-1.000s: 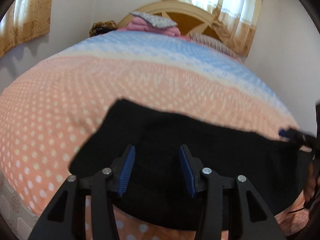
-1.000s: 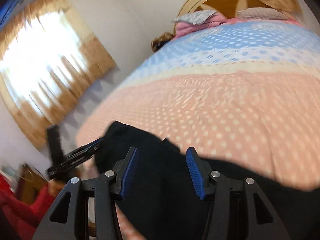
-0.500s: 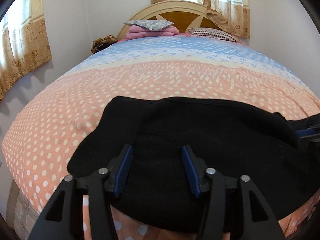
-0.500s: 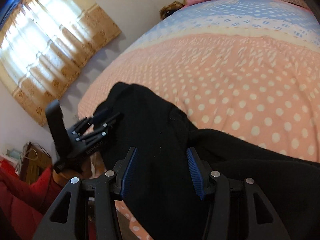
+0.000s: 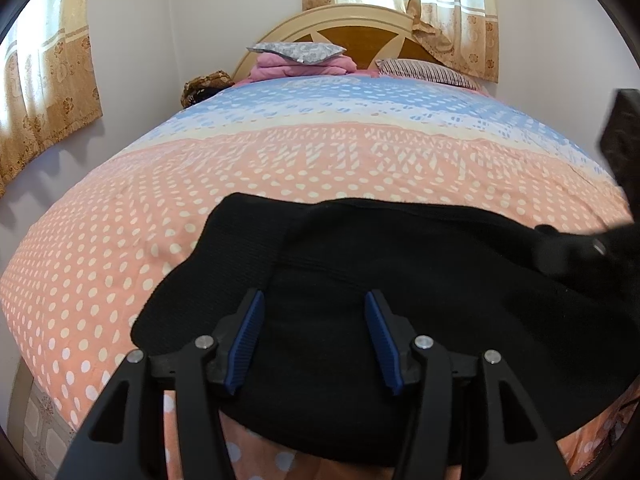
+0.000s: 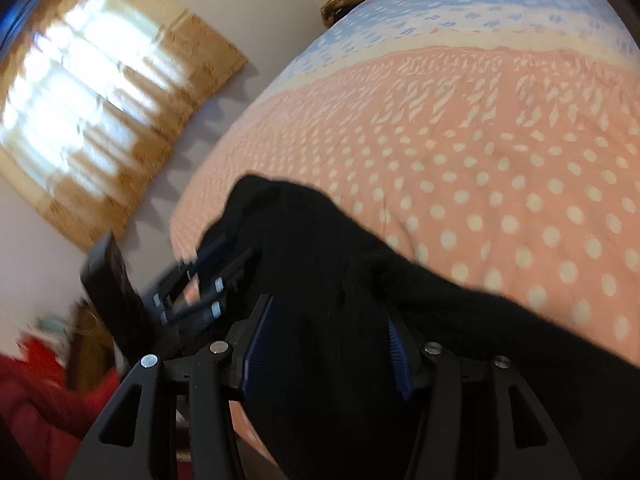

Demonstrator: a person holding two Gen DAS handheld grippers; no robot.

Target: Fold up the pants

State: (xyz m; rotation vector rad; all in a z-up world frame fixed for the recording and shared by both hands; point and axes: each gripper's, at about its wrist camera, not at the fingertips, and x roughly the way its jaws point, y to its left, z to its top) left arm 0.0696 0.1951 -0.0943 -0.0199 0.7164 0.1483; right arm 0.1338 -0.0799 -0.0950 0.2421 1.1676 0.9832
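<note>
The black pants (image 5: pixel 400 280) lie bunched across the near edge of the bed, on the pink dotted bedspread (image 5: pixel 200 184). My left gripper (image 5: pixel 314 332) is open just above the pants, with nothing between its blue pads. My right gripper (image 6: pixel 326 344) is open too, low over the pants (image 6: pixel 320 260) near their left end. In the left wrist view the right gripper's body (image 5: pixel 576 252) shows blurred at the right edge. In the right wrist view the left gripper (image 6: pixel 200 280) shows at the pants' left end.
Folded pink blankets and a grey pillow (image 5: pixel 298 58) sit at the wooden headboard (image 5: pixel 352 40), with a striped pillow (image 5: pixel 424 72) beside them. Curtained windows (image 5: pixel 44 92) are on the left and back walls. A red cloth (image 6: pixel 36 400) lies beside the bed.
Both grippers have stayed open. The left wrist view has steadied over the pants. The right gripper has moved in lower and closer to the pants' left end.
</note>
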